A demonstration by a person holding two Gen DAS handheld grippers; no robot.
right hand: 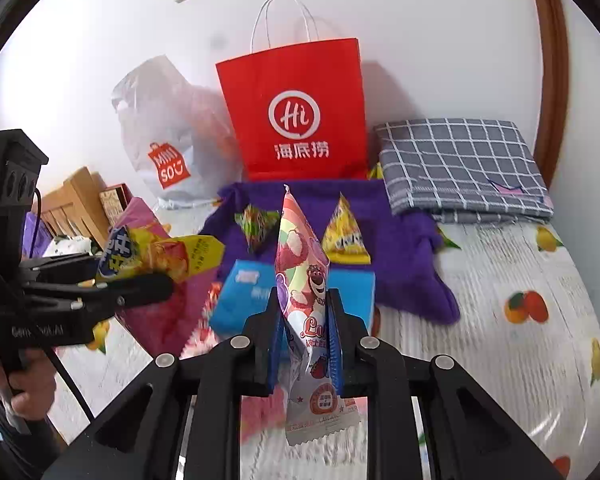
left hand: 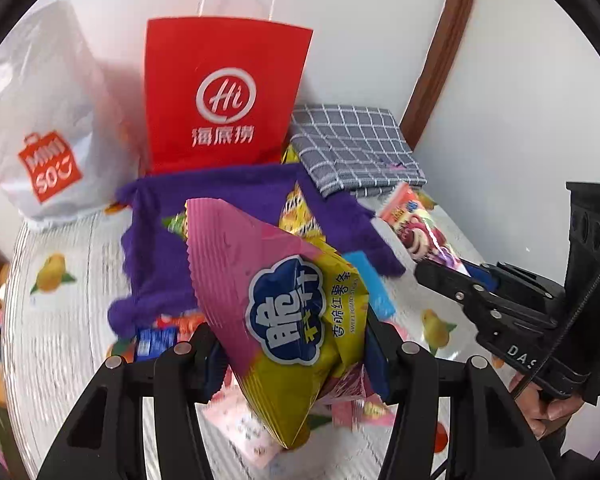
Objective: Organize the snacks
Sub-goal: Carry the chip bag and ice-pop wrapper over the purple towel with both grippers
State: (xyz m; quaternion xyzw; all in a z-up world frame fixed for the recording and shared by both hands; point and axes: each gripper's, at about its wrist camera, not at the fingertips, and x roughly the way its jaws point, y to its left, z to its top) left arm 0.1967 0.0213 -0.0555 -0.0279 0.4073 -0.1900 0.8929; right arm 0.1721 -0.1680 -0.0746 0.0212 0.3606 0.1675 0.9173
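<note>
The left gripper (left hand: 292,344) is pinching a crinkly pink-and-yellow sweet potato stick bag (left hand: 276,300) between its jaws, which are pressed in on the bag's lower half; the bag is tilting up toward twelve o'clock, its serrated seal uppermost. In the right wrist view the same bag (right hand: 156,256) is sitting at nine o'clock, clamped in the left gripper (right hand: 168,276).

The right gripper (right hand: 304,328) is squeezing a slim glossy bear-print snack packet (right hand: 304,284) standing upright, the blue-padded jaws nearly closed on its middle, with the crimped bottom edge hanging below them. From the left wrist view the right gripper (left hand: 440,272) is reaching in at three o'clock, holding that packet (left hand: 416,228) pointing toward eleven o'clock.

Just beyond both grippers, a fuzzy purple cloth (right hand: 404,248) is lying spread on the bed (right hand: 500,360), whose ribbed white cover is printed with fruit. On the cloth are resting a flat blue box (right hand: 244,296), a yellow triangular pouch (right hand: 346,240) and a green triangular pouch (right hand: 256,224), each shiny and pointed.

Farther back, at twelve o'clock, a stiff red paper bag (right hand: 296,112) with white twisted handles is standing upright against the wall. Beside it at ten o'clock a crumpled translucent plastic bag (right hand: 168,128) with an orange logo is slumping. At two o'clock a folded grey checked fabric (right hand: 460,160) is lying flat.
</note>
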